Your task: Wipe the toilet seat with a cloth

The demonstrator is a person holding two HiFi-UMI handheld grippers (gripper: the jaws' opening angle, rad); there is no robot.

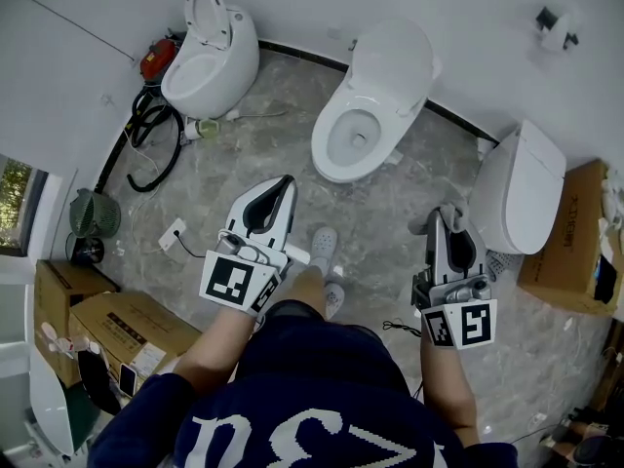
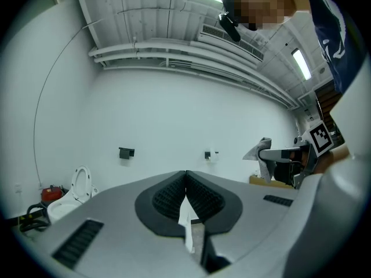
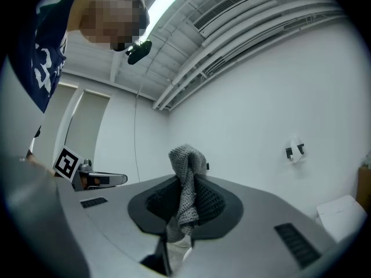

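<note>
Toilet seat (image 1: 328,154): ahead, between both grippers, long axis pointing away from the person.
Cloth (image 3: 186,172): clamped in right gripper (image 1: 451,224), down-right of the seat.
Left gripper (image 2: 185,181): jaws together, empty.

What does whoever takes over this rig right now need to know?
Left tool: shut, empty.
Right tool: shut on the grey cloth, which sticks up past the jaws.
Both are held over the floor, short of the middle toilet, whose seat is exposed.
Done: cloth gripped.
Left: bring the cloth to the seat and wipe it.
</note>
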